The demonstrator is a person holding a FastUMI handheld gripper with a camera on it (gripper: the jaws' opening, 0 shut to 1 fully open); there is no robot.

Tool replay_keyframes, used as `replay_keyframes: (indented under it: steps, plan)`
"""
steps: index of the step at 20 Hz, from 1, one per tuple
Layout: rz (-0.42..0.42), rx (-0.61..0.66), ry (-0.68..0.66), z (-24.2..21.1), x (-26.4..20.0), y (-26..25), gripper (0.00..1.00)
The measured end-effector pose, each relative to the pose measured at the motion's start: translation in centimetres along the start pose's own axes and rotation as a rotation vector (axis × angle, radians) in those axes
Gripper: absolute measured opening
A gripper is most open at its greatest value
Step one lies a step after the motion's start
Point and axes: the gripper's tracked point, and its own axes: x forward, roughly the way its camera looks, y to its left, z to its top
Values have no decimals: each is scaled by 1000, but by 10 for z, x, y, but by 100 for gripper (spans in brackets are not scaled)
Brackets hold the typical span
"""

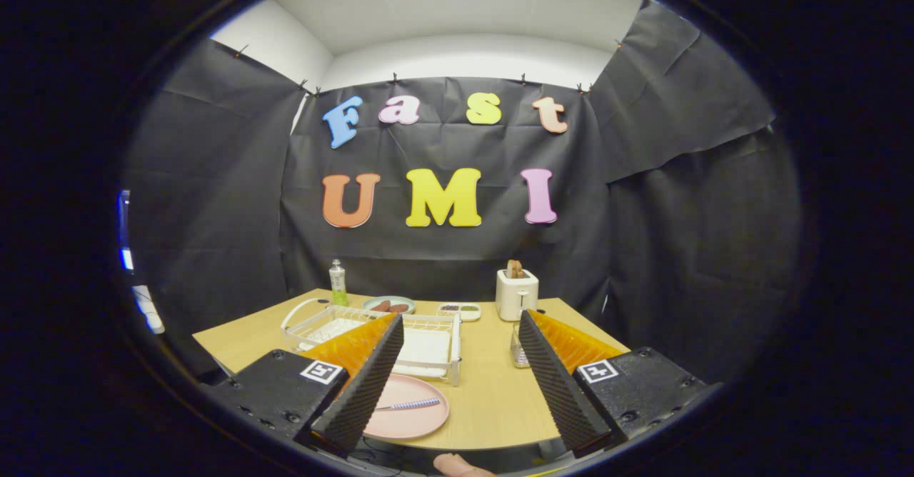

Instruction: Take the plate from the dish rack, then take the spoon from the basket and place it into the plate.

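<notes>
A pink plate (408, 418) lies on the wooden table (493, 391) near its front edge, just ahead of my left finger, which covers part of it. A spoon (410, 405) with a patterned handle rests flat across the plate. Behind the plate stands the white dish rack (427, 348), and a white wire basket (315, 322) sits to the rack's left. My gripper (457, 380) is held above the table's front edge, open, with nothing between its fingers.
At the back of the table stand a green bottle (337, 283), a light plate with food (389, 305), a small divided tray (460, 310) and a white toaster (516, 293). A small glass jar (519, 348) sits by my right finger. A hand (460, 466) shows below.
</notes>
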Motion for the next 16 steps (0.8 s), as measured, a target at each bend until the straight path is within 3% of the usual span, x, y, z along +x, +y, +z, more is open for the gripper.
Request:
replay_keyframes:
  steps: [16]
  plan:
    - [-11, 11, 17, -10, 1, -5, 100]
